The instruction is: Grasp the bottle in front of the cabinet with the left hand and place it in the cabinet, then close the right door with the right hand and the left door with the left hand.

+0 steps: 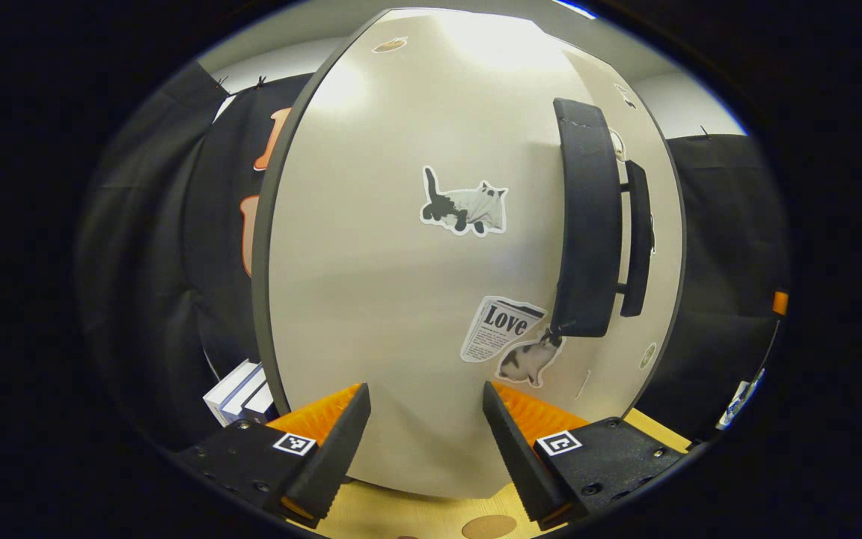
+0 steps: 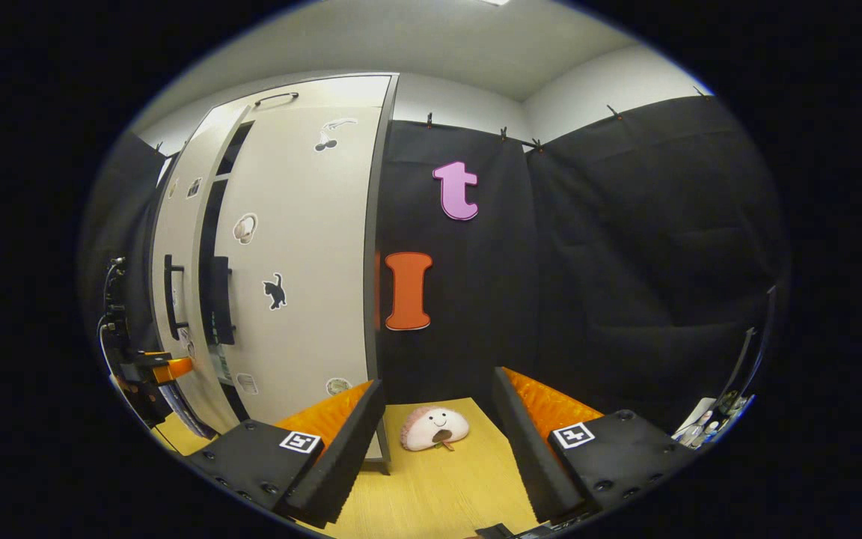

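The left hand-held gripper [image 1: 425,430] stands with its two fingers spread wide and nothing between them, right up against the pale grey flat front of the cabinet's left door [image 1: 401,247]. Whether the fingertips actually touch the panel cannot be told. On that door, just above and right of the gripper, sit a newspaper-print sticker [image 1: 498,328] and a small cat sticker [image 1: 527,361]; higher up is a larger black-and-white cat sticker [image 1: 465,208]. A long black vertical bar handle [image 1: 588,224] runs down the door's right side, with a second black handle [image 1: 637,239] on the right door just beyond it. Under the gripper lies the light wooden counter [image 1: 401,513]. To the lower left of the door, a stack of white and blue boxes [image 1: 240,391] rests beside the cabinet.

The right hand-held gripper [image 2: 437,442] is also spread wide and empty, held over the light wooden counter [image 2: 438,494] to the right of the cabinet. Between its fingers, farther off, a pink round plush toy with a smiling face [image 2: 435,429] lies on the counter. In the right gripper view the tall pale grey cabinet [image 2: 304,247] shows its right door [image 2: 296,254] closed and the left door [image 2: 176,247] standing slightly ajar, a dark gap between them. The other gripper [image 2: 150,367] is at the left door's lower part. The bottle is hidden behind the doors.
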The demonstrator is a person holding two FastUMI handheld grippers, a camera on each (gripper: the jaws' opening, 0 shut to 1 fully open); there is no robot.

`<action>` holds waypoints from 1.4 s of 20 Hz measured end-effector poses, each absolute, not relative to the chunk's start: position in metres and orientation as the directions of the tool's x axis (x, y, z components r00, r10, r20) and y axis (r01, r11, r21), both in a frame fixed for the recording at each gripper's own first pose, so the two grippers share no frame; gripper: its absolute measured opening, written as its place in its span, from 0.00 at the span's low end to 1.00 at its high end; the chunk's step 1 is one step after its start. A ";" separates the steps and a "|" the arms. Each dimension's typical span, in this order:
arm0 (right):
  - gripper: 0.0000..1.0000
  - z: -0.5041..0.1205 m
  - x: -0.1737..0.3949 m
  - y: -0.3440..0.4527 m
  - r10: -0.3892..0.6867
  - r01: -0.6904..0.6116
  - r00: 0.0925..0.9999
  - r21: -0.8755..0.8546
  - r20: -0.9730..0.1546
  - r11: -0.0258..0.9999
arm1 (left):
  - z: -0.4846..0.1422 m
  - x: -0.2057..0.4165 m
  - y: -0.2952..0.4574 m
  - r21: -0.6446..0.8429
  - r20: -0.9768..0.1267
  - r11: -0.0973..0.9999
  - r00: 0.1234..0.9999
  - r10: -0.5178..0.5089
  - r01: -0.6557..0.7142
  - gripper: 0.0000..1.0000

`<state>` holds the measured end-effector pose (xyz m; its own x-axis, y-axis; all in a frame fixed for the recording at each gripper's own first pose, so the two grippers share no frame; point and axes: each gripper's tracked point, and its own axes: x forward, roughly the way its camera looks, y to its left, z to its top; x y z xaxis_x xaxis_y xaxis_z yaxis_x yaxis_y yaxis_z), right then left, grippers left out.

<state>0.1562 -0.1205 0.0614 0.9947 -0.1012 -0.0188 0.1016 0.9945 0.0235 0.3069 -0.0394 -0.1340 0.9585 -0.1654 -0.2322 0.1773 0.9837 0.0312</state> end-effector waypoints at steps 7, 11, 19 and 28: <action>0.97 0.059 0.149 -0.128 -0.108 0.110 0.993 0.032 -0.038 0.993 | -0.136 0.314 -0.042 0.044 -0.252 0.984 0.955 -0.156 0.172 0.92; 0.97 0.056 0.143 -0.125 -0.097 0.098 0.994 0.031 -0.053 0.995 | -0.130 0.305 -0.041 0.050 -0.280 0.986 0.950 -0.140 0.160 0.93; 0.97 0.064 0.134 -0.103 -0.039 0.041 0.998 0.031 -0.055 0.999 | -0.079 0.270 -0.027 0.037 -0.252 0.985 0.955 -0.156 0.171 0.92; 0.97 0.091 0.128 -0.077 0.016 -0.015 1.000 0.019 -0.017 1.000 | 0.012 0.219 0.018 -0.014 -0.154 0.989 0.977 -0.146 0.146 0.92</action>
<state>0.1278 -0.0769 0.0906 0.9997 0.0158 -0.0171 -0.0155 0.9997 0.0187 0.2186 0.0179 0.0117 0.9771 -0.1463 -0.1542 0.1459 0.9892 -0.0139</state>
